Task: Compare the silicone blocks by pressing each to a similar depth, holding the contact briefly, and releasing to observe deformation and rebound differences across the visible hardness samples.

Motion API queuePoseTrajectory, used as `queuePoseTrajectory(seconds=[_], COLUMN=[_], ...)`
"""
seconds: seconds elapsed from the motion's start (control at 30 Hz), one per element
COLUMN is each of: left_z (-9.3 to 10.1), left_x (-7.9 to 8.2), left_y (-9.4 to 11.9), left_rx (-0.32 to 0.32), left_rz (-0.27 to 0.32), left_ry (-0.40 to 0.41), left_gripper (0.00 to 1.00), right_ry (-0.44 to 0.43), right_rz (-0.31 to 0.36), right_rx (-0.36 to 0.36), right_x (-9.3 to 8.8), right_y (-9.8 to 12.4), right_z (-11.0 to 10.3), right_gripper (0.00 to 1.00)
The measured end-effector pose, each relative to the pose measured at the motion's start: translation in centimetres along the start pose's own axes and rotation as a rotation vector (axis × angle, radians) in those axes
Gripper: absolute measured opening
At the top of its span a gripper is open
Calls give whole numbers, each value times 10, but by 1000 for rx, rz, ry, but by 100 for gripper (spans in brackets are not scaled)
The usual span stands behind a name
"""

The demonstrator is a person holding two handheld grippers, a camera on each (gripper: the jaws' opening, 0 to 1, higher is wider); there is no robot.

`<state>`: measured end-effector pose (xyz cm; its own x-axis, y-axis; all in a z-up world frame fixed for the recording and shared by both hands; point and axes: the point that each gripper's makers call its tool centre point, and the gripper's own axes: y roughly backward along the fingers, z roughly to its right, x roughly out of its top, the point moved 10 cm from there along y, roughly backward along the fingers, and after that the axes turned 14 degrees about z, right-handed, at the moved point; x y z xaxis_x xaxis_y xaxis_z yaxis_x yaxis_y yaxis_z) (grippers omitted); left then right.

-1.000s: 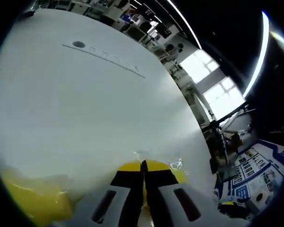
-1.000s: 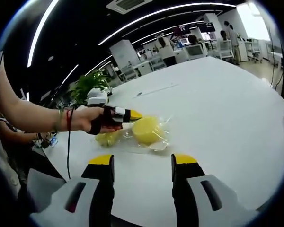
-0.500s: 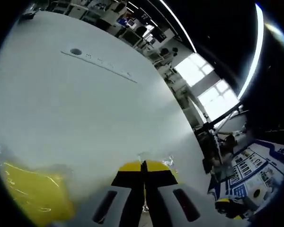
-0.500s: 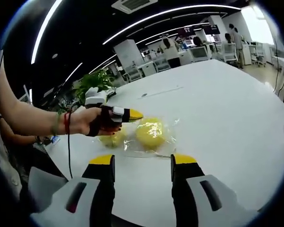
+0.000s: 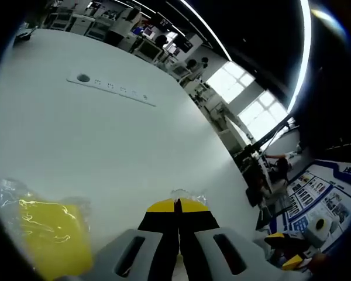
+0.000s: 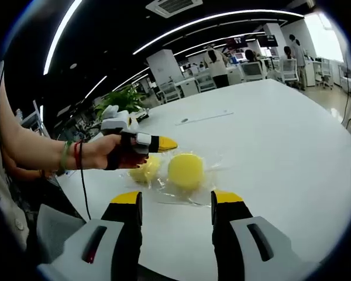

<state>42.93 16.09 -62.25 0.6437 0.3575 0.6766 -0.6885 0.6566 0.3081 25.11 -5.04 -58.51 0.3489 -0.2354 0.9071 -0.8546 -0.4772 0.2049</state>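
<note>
In the left gripper view, a yellow block (image 5: 50,237) in clear wrap is lying at the lower left on the white table (image 5: 105,140). Up the table, a power strip (image 5: 111,89) is sitting flush in the top. The left gripper (image 5: 176,206) is rising from the bottom with its yellow-tipped jaws pressed together, nothing showing between them; a bit of clear wrap (image 5: 184,194) is peeking out just past the tips. Bright windows (image 5: 245,99) are glowing at the right, and printed posters (image 5: 316,199) are showing at the far right.

In the right gripper view, a person's hand (image 6: 102,155) is reaching in from the left, with bands on the wrist, and is holding the left gripper (image 6: 164,143), whose yellow tip is pointing right with jaws closed. That tip is hovering just above the two blocks; whether it is touching them I cannot tell. A paler block (image 6: 145,170) is lying just below the tip, and a round block (image 6: 185,169) is lying just beside it on the right, both inside a clear bag (image 6: 193,193) on the table (image 6: 281,146). A plant (image 6: 121,99) is standing behind the hand. The right gripper (image 6: 176,202) is rising from the bottom with its jaws spread wide and holding nothing, the blocks lying near and beyond its tips. People are sitting at desks (image 6: 251,67) far back on the right.
</note>
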Motion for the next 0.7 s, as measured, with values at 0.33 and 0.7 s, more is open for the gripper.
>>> queuePoseTrajectory(seconds=[0.33, 0.7], left_z=[9, 20], left_x=[5, 17], left_y=[13, 25], left_rx=[-30, -72], left_rz=[24, 41], left_ry=[-8, -33], left_gripper=[0, 0], right_ry=[27, 52], right_rz=[6, 7], right_rx=[16, 26], right_x=[7, 12], right_y=[2, 3], right_z=[-8, -12], right_gripper=[43, 43])
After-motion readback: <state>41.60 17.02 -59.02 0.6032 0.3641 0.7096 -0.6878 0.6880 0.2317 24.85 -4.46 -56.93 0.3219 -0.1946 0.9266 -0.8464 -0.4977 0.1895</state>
